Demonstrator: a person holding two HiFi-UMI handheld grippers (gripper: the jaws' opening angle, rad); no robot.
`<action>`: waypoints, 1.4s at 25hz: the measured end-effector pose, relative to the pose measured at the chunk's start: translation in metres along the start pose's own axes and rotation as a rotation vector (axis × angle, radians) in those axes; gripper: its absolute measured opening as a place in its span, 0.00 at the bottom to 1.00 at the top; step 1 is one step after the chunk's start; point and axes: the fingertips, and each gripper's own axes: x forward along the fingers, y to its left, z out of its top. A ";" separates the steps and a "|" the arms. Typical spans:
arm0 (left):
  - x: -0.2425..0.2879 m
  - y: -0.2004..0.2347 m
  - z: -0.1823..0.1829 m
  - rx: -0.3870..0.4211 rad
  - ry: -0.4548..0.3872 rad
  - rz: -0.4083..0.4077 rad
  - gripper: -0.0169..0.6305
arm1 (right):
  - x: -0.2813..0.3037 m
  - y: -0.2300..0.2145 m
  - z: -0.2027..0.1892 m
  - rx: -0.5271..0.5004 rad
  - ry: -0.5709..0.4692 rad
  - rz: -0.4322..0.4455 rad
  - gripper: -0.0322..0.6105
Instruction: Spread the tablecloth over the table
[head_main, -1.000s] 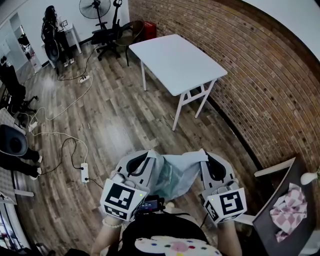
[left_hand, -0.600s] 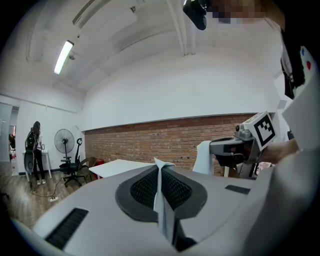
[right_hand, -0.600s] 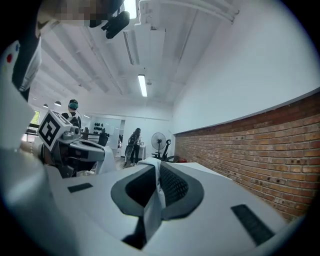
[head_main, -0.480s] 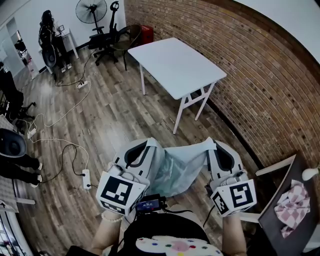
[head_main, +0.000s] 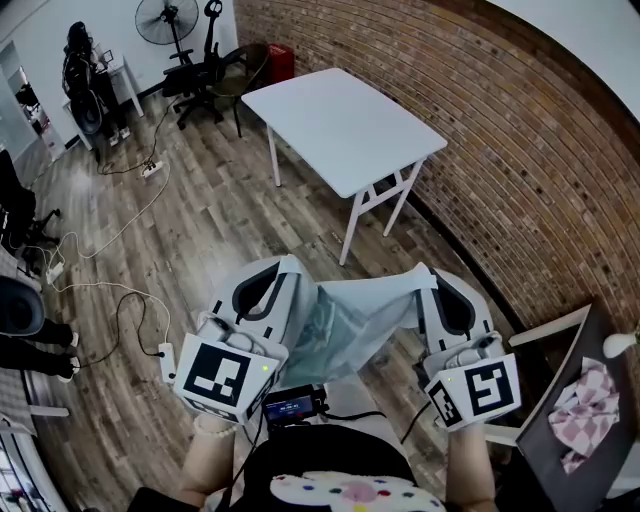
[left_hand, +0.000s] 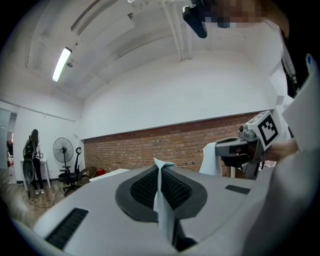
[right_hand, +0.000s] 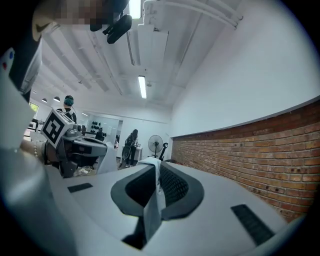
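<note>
My left claw (head_main: 296, 272) is clamped shut on one edge of the thin, pale blue-grey tablecloth (head_main: 352, 322). My right claw (head_main: 424, 278) is clamped just as tight on another edge. In each claw's own view only a narrow strip of fabric stands pinched between the dark ribbed pads (left_hand: 145, 187). The cloth hangs slack and bunched between the two claws, close in front of me. It is well apart from the white rectangular bench (head_main: 345, 118) that stands on folding legs beside the red brick wall (head_main: 500, 150).

The grips look like the weak spot. With so little fabric in each claw, a sharp fling over the bench could pull an edge free. If I keep the claws this near each other, the cloth may land crumpled. Its sagging middle could also snag on the bench's near corner or brush the wooden plank floor (head_main: 220, 230).

My claws and body hide the lower part of the cloth, so I cannot tell how far down it hangs. Nor can I tell whether I hold corners or mid-edges, or whether it is big enough for the bench.
</note>
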 end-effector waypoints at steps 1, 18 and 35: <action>0.007 0.003 -0.001 -0.002 0.000 0.004 0.05 | 0.006 -0.005 -0.001 0.002 -0.001 0.004 0.11; 0.181 0.088 -0.015 -0.041 0.078 0.112 0.05 | 0.180 -0.122 -0.026 0.028 0.043 0.134 0.11; 0.241 0.149 -0.033 -0.014 0.150 0.093 0.05 | 0.228 -0.204 -0.054 -0.003 0.140 -0.037 0.11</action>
